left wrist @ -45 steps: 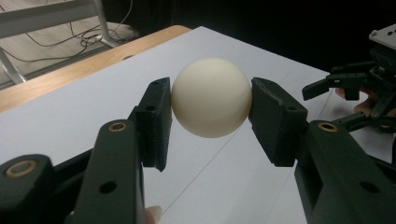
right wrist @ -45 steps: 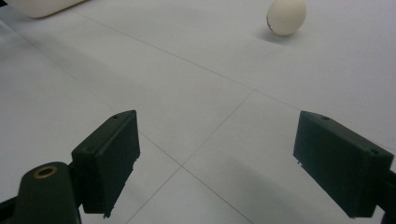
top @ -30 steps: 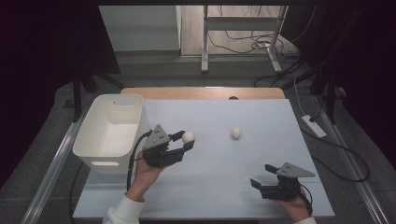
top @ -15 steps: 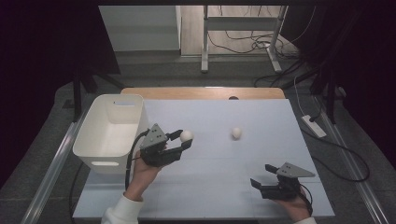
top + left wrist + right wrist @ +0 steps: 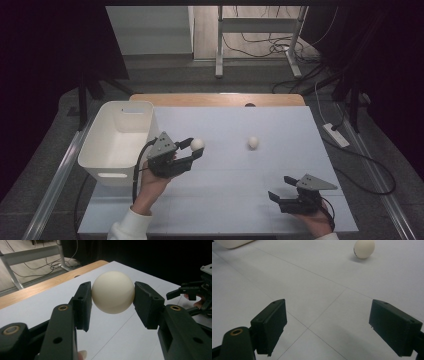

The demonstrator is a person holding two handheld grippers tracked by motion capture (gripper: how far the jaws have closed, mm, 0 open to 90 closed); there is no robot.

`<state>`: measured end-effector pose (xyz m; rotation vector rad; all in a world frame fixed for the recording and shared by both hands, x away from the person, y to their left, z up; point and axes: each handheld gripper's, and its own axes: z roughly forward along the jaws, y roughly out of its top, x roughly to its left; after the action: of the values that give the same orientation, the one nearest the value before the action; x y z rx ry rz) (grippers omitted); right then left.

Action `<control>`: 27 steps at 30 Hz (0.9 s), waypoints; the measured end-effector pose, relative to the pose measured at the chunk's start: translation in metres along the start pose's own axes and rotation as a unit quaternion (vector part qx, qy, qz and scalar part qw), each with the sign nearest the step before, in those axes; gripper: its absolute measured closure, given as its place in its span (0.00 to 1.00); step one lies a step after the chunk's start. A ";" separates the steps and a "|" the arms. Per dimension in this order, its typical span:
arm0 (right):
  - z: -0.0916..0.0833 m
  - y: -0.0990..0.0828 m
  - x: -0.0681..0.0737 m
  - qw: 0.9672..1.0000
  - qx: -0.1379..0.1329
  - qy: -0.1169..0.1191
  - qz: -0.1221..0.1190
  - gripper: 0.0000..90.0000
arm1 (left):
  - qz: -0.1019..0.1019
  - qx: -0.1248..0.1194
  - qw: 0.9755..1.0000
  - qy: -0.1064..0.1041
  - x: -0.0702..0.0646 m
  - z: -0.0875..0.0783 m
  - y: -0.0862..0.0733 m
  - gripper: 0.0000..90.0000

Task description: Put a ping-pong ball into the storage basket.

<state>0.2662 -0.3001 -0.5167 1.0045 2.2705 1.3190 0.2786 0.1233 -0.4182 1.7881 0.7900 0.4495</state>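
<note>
L gripper [image 5: 192,150] clamped on white ball [image 5: 197,144], lifted above table [image 5: 225,200], just right of white bin [image 5: 117,137]. 2nd ball [image 5: 253,142] loose, mid-table, farther right. R gripper [image 5: 280,192] near-right, jaws wide, empty. Step prob. carry-to-bin; next: swing ball left over rim, then release.

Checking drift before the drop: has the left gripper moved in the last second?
Yes, slightly. The left gripper, shut on a ball, has edged toward the bin, away from the loose ball, which stayed put.
</note>
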 end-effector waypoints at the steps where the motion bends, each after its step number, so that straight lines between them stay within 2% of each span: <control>1: 0.000 0.000 0.000 1.000 0.000 0.000 0.000 0.16 | 0.000 0.001 1.000 0.000 0.000 0.000 0.000 0.56; 27: 0.000 0.000 0.000 1.000 0.001 -0.002 -0.003 0.17 | -0.003 -0.006 1.000 0.008 0.003 -0.004 0.000 0.56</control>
<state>0.2662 -0.3000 -0.5171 0.9998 2.2703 1.3109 0.2783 0.1286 -0.4165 1.7728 0.8016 0.4654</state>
